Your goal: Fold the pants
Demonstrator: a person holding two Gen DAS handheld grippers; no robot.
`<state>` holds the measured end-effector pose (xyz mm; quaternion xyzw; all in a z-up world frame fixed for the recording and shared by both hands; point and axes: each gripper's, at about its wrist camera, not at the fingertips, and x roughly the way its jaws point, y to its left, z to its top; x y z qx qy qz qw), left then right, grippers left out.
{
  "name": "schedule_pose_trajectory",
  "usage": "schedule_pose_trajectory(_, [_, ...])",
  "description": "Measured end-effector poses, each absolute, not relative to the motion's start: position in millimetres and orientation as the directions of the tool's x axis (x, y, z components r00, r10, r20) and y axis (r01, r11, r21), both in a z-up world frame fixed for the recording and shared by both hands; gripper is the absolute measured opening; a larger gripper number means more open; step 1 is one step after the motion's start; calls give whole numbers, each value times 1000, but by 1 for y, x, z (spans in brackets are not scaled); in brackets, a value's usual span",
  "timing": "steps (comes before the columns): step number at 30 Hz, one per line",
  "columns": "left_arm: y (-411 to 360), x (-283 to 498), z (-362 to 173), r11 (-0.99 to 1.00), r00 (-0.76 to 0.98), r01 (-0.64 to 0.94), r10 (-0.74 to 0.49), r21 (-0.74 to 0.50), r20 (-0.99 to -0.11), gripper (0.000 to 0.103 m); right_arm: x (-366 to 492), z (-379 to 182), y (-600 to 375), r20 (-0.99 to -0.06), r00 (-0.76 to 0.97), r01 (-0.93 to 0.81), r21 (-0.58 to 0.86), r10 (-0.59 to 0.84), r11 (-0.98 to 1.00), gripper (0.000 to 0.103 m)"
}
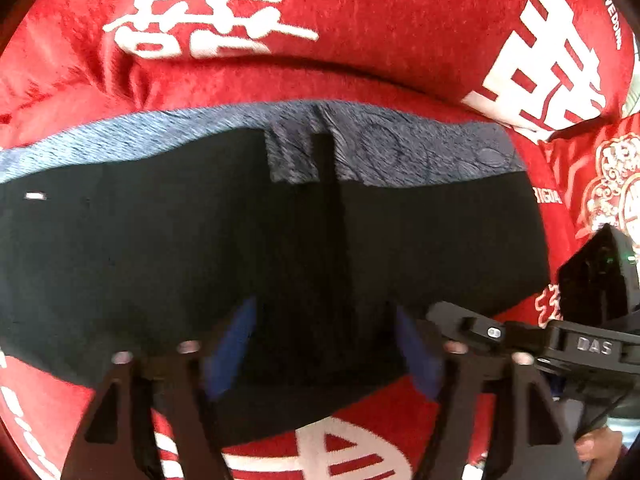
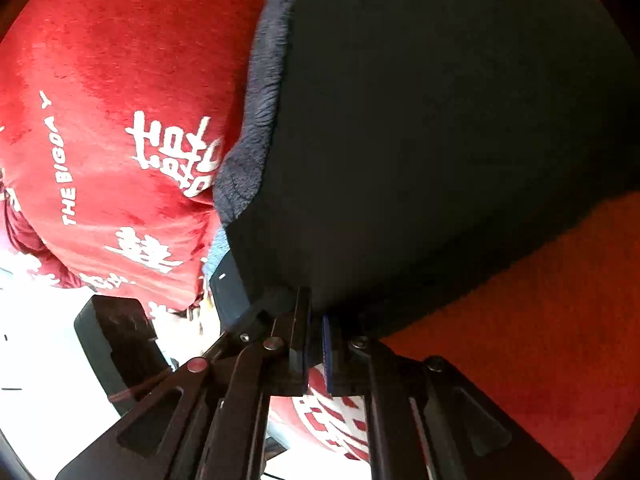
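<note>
Pants [image 1: 160, 248] flat on red printed blanket [image 1: 360, 32], fleecy grey lining showing at far edge. Left gripper [image 1: 324, 344] spread wide, dark cloth between and ahead of its blue pads [image 1: 228, 348], not pinched. Right gripper [image 2: 316, 344] clamped tight on pants' near edge.

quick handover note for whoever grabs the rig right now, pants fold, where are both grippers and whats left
Left hand-held gripper: open, over the near edge of the black pants, gripping nothing.
Right hand-held gripper: shut on the pants' edge.
Pants lie spread on the red blanket, fleecy grey-blue lining showing along the far edge.
Done: right grip only. How far the fold has got cannot be told from these views.
Left: probably close the left gripper on the near edge, then fold.
</note>
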<state>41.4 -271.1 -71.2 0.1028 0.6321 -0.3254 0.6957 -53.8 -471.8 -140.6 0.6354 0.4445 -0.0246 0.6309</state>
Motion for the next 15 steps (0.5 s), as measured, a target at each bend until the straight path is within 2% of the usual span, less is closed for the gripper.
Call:
schedule_pose_trajectory(4, [-262,44,-59,778,-5,573,-314,-260,-950,79,-58,-121,-469,-625,551,585,762,553,279,16])
schedule_pose_trajectory(6, [-260,46,-48,789,24,568,-301,-235,-953,79,-61,-106,-469,-672,513,585,729,534,356,31])
schedule_pose_trajectory(7, [-261,46,-44,794,45,570,-288,-212,-957,79,-63,-96,-470,-694,503,574,714,514,402,33])
schedule_pose_trajectory(11, [-270,50,-26,799,96,574,-282,-178,-955,79,-69,-60,-486,-745,518,509,663,420,549,33])
schedule_pose_trajectory(15, [-298,51,-20,781,126,604,-291,-159,-949,79,-58,-44,-516,-834,479,515,521,276,680,30])
